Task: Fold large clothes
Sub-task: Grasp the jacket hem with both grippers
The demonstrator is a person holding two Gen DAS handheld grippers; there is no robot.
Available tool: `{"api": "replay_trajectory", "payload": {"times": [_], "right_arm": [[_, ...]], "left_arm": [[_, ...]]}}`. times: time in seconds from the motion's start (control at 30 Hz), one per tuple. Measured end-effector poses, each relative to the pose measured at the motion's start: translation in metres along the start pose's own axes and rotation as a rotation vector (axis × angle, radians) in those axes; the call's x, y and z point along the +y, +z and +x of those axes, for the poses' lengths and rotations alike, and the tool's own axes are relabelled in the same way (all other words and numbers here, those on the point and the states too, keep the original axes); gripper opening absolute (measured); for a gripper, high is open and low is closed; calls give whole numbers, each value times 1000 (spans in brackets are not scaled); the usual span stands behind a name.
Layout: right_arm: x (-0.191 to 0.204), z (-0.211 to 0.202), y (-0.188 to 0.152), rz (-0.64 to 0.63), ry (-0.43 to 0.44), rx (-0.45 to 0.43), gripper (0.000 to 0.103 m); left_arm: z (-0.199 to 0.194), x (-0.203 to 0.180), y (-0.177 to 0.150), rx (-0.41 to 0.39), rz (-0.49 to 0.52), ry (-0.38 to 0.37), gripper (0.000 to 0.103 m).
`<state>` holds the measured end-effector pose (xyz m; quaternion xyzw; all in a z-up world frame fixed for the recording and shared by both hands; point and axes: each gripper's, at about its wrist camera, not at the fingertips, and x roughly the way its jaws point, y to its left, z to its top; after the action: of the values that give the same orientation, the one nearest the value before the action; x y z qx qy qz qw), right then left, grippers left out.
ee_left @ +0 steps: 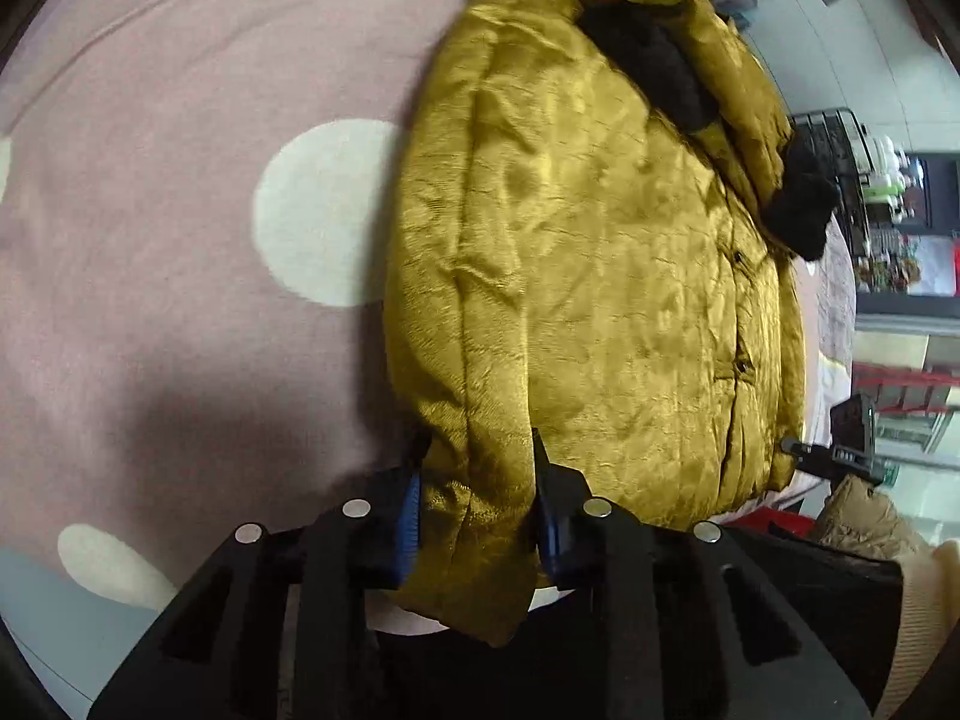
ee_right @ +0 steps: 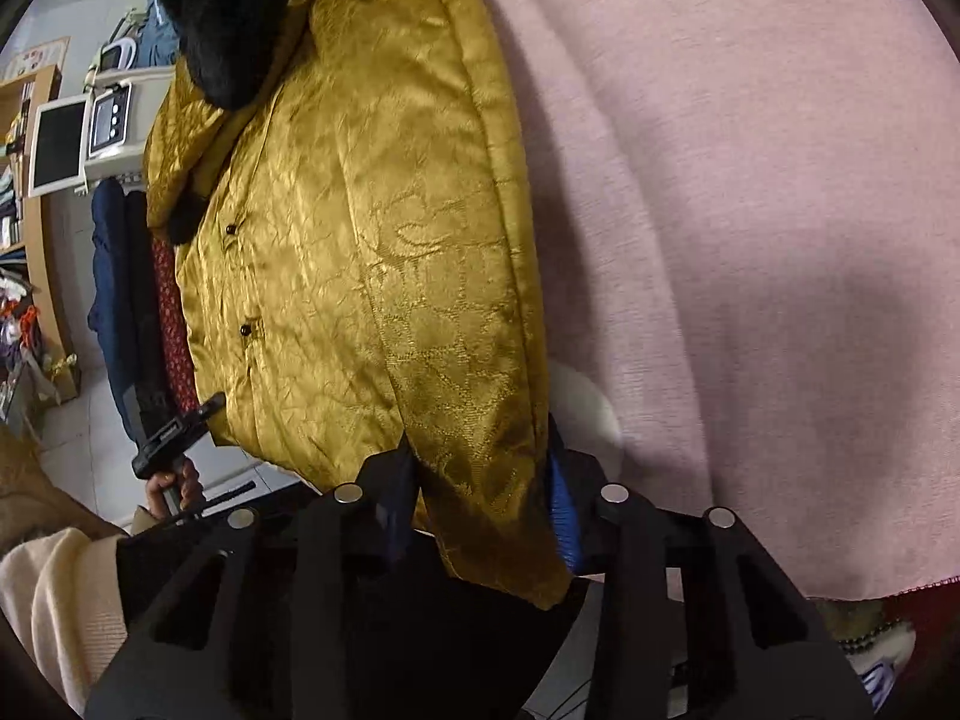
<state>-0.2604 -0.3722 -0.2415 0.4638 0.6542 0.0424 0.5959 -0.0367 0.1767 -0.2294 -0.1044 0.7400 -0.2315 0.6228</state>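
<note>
My left gripper [ee_left: 477, 483] pinches the near hem of the yellow jacket [ee_left: 600, 276], which lies across the pink dotted blanket [ee_left: 180, 240]. At lower centre of the other view, my right gripper [ee_right: 480, 468] clamps that hem too.

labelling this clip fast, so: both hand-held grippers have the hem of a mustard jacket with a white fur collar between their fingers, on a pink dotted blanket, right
Nearly. The fur collar is black, not white, as the right wrist view shows. The rest stands: the left hand-held gripper and right hand-held gripper both have the mustard jacket hem between their fingers, on the pink dotted blanket.
</note>
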Motion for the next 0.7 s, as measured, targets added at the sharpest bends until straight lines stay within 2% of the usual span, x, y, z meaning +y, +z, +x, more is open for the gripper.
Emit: {"api": "replay_trajectory", "payload": {"times": [0.03, 0.07, 0.13, 0.17, 0.27, 0.33, 0.5, 0.6, 0.7], "right_arm": [[2, 2, 1, -4, -11, 5, 37], [4, 3, 2, -6, -25, 6, 31], [8, 5, 4, -3, -62, 5, 25], [9, 4, 4, -1, -69, 2, 18], [15, -5, 0, -17, -73, -16, 13], [20, -12, -6, -34, -74, -16, 12], [25, -9, -23, -40, -72, 32, 10], [23, 3, -37, -30, -89, 82, 10], [20, 13, -43, 2, -90, 92, 10]], "left_arm": [[2, -3, 2, 28, 54, -9, 29], [3, -4, 4, 39, 62, 7, 22], [5, -9, 6, 56, 84, 28, 16], [4, -12, 6, 62, 109, 28, 14], [-4, -19, 3, 95, 191, 34, 11], [-11, -17, 1, 123, 209, 11, 10], [-15, -17, -16, 147, 278, 36, 9], [-9, -9, -27, 185, 246, 34, 10], [-6, -6, -30, 185, 215, 22, 9]]}}
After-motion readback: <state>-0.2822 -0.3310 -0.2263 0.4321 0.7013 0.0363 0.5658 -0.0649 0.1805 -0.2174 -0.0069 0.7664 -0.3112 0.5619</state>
